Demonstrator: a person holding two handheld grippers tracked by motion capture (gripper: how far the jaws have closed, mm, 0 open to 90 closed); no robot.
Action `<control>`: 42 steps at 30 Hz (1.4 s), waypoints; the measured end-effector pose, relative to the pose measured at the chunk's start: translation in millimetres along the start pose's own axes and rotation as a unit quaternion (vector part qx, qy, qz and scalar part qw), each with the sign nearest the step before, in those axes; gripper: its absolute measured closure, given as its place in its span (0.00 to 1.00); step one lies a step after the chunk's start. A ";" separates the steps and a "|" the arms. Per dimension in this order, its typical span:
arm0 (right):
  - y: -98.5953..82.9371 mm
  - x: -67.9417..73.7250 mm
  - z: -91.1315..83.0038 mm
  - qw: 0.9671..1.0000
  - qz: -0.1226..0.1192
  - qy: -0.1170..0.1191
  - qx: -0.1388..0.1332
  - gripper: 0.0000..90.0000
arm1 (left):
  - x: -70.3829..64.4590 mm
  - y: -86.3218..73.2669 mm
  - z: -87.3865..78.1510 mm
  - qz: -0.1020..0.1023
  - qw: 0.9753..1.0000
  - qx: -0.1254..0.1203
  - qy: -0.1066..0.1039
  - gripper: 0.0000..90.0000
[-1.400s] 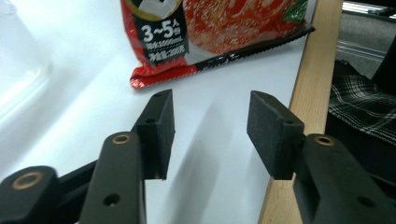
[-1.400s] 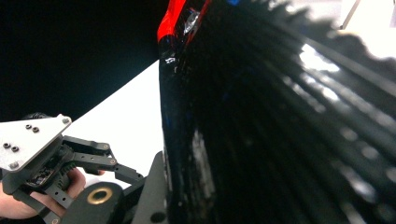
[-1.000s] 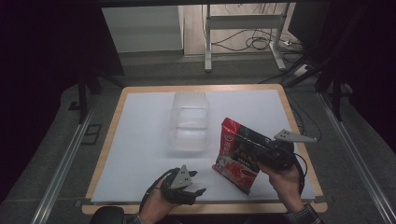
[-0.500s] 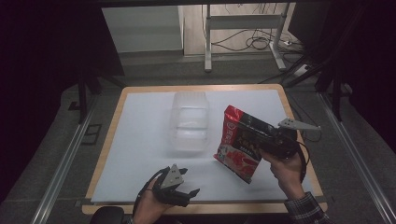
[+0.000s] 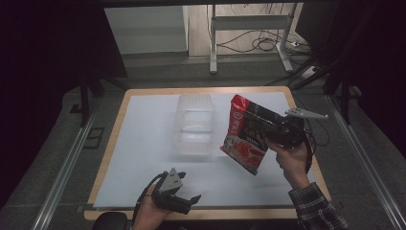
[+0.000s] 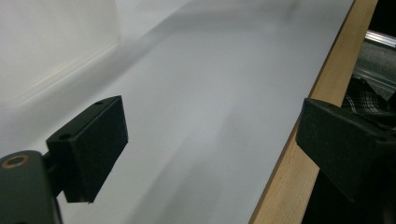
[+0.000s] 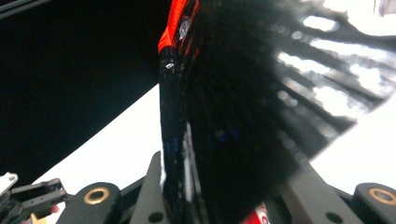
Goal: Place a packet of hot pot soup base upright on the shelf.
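A red and black snack bag point(image 5: 245, 135) hangs tilted in the air over the right side of the white mat, just right of a clear plastic container point(image 5: 194, 125). My right gripper point(image 5: 276, 132) is shut on the bag's right edge. In the right gripper view the bag point(image 7: 243, 116) stands on edge, pinched between the jaws of the right gripper point(image 7: 219, 200). My left gripper point(image 5: 186, 201) rests low at the mat's front edge, open with nothing in it. In its own view the left gripper point(image 6: 215, 149) has its pads point(image 6: 88, 144) far apart, with the container point(image 6: 51, 42) to the upper left.
The table has a wooden rim point(image 5: 206, 90) around the white mat point(image 5: 143, 143). Metal rails point(image 5: 67, 163) run along both sides of the table. Beyond the table stands a metal frame point(image 5: 249, 28) with cables on the floor.
My right gripper has raised the bag higher and a little farther from the person. My left gripper has slipped slightly back toward the front edge.
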State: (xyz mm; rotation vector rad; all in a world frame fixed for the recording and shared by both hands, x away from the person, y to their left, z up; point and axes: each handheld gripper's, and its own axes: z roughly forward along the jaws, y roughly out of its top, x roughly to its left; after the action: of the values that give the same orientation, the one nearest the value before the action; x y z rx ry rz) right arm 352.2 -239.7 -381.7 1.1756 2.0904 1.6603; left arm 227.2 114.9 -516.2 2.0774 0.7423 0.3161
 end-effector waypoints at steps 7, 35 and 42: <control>15.2 -6.9 10.9 1.000 0.005 0.000 -0.004 0.82 | 3.5 -2.6 -0.2 -0.012 1.000 0.011 0.011 0.06; 64.3 -22.3 62.9 1.000 -0.006 -0.004 -0.018 0.82 | 12.2 -11.4 -7.8 -0.028 0.999 0.012 0.030 0.00; 75.1 -22.5 78.8 1.000 -0.006 0.002 -0.026 0.82 | 12.4 -11.5 -8.1 -0.029 0.999 0.011 0.031 0.00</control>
State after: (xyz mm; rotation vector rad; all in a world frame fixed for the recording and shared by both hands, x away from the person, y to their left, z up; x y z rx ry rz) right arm 448.5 -196.1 -347.5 1.1431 2.0386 1.7019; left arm 228.7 132.8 -521.5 2.0698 0.8452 0.3430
